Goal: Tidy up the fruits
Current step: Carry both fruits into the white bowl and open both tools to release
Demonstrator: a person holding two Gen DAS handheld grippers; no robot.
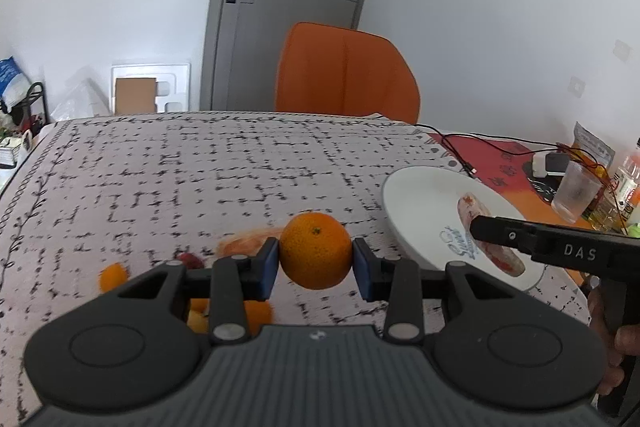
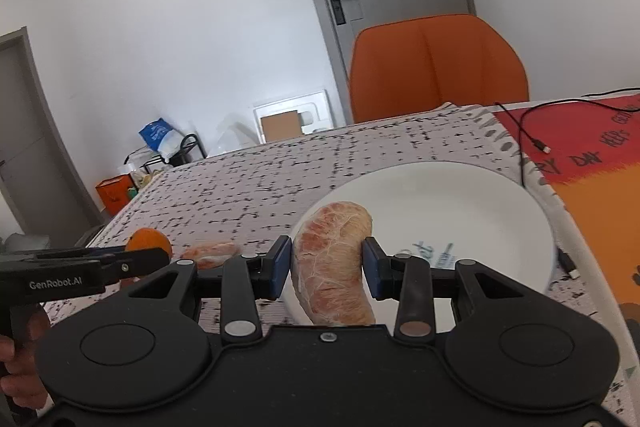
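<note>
Your left hand-held gripper (image 1: 315, 263) pinches the round orange mandarin (image 1: 315, 250), your right hand-held gripper (image 2: 327, 269) the peeled pink grapefruit segment (image 2: 334, 263), both carried toward the white round plate (image 2: 480, 211) for sorting.

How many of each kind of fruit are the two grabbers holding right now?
Round orange mandarin: 1
Peeled pink citrus segment: 1
Total: 2
</note>
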